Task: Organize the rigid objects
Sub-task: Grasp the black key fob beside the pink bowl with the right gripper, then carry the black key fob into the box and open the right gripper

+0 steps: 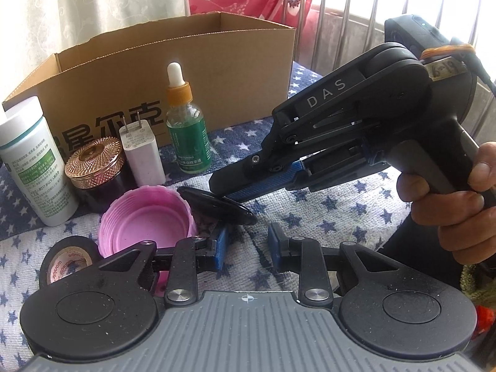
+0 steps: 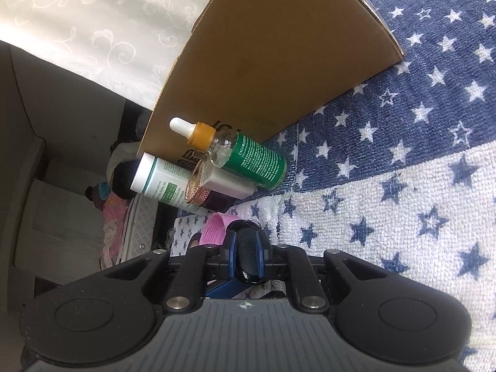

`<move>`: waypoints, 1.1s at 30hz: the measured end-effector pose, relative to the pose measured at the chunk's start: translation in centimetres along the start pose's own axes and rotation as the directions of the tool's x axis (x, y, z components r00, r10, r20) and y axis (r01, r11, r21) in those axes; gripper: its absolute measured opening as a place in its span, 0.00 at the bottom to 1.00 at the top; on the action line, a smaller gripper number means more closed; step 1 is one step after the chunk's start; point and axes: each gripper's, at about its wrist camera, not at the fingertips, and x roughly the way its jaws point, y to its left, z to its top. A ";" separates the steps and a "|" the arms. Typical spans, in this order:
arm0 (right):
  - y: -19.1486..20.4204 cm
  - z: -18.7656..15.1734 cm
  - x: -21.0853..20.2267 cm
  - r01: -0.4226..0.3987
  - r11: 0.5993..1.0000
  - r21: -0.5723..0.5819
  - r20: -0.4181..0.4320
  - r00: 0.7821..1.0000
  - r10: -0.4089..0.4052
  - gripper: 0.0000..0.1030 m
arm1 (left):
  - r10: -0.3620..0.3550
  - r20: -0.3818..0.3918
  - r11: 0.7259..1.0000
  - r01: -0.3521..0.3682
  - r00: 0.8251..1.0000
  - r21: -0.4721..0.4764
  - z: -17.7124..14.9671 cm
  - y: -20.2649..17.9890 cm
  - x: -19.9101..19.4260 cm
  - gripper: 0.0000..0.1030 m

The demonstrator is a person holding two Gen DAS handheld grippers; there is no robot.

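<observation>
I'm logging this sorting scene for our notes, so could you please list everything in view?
cardboard box: one, brown, open-topped, at the back
white bottle: one, white with green label, far left
jar: one, dark with rose-gold lid, beside the white bottle
charger plug: one, white, prongs up, before the box
dropper bottle: one, green label, orange collar, right of the plug
pink cap: one, pink, open side up
tape roll: one, black, near left
black flat object: one, in the right gripper
star cloth: one, blue and white, under everything
left gripper: open
right gripper: shut on the black flat object
hand: one, holding the right gripper's handle
</observation>
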 end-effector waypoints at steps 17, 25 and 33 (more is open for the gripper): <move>3.1 -0.2 1.0 0.115 0.974 -0.196 -0.019 0.992 -0.121 0.37 | -0.002 0.005 1.000 0.002 1.000 -0.028 0.4 0.0 -0.2 0.28; 2.6 -0.1 0.5 0.120 0.972 -0.203 0.010 0.993 -0.120 0.24 | 0.008 0.007 0.999 -0.008 1.000 -0.032 0.2 -0.5 -0.5 0.28; 3.7 -0.8 -1.3 0.128 0.973 -0.193 0.060 0.991 -0.118 0.20 | -0.013 0.040 0.999 0.014 0.999 -0.031 0.2 -1.0 -1.9 0.28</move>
